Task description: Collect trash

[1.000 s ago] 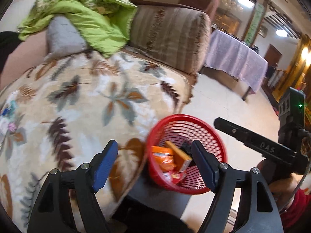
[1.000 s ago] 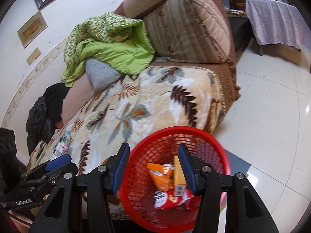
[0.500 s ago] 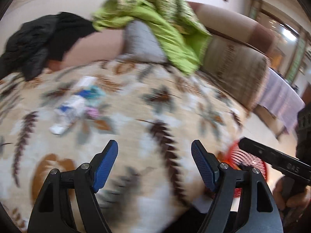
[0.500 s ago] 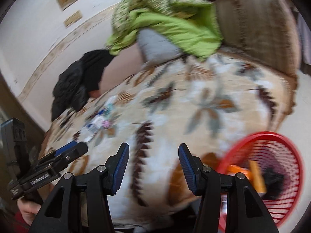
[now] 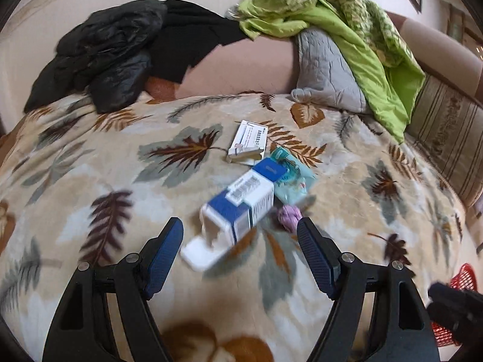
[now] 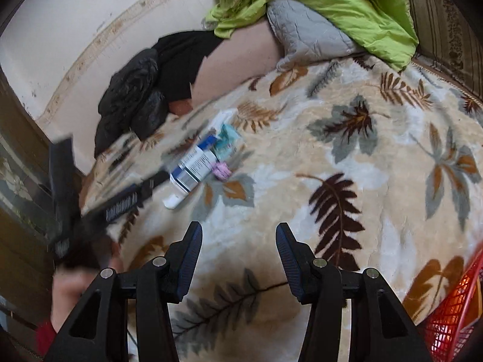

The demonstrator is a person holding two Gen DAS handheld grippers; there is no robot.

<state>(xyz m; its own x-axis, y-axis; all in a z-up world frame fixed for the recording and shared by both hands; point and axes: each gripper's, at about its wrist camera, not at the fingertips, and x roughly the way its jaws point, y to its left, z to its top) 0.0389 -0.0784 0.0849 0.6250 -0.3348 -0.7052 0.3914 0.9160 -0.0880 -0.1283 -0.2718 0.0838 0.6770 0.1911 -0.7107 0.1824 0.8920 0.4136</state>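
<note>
Trash lies in a small heap on the leaf-patterned blanket [image 5: 126, 157]: a blue-and-white carton [image 5: 238, 208] with its flap open, a flat white box [image 5: 249, 141] behind it, a teal packet [image 5: 289, 178] and a crumpled purple wrapper [image 5: 289, 214]. My left gripper [image 5: 240, 253] is open just in front of the carton, nothing between its pads. In the right wrist view the same carton [image 6: 193, 169] and wrapper [image 6: 222, 170] lie far ahead and left of my right gripper [image 6: 238, 258], which stands open and empty. The red basket [image 6: 452, 316] shows at the lower right edge.
A black jacket [image 5: 102, 57] is piled at the back left of the sofa. A green quilt [image 5: 347, 27] drapes over a grey cushion [image 5: 326, 72] at the back right. A striped sofa arm [image 5: 446, 129] bounds the right side. A hand [image 6: 78, 289] holds the left gripper.
Both grippers have swung left from over the red basket to above the blanket. The trash heap has come into view and close to the left gripper; the basket has slid to the right edge.
</note>
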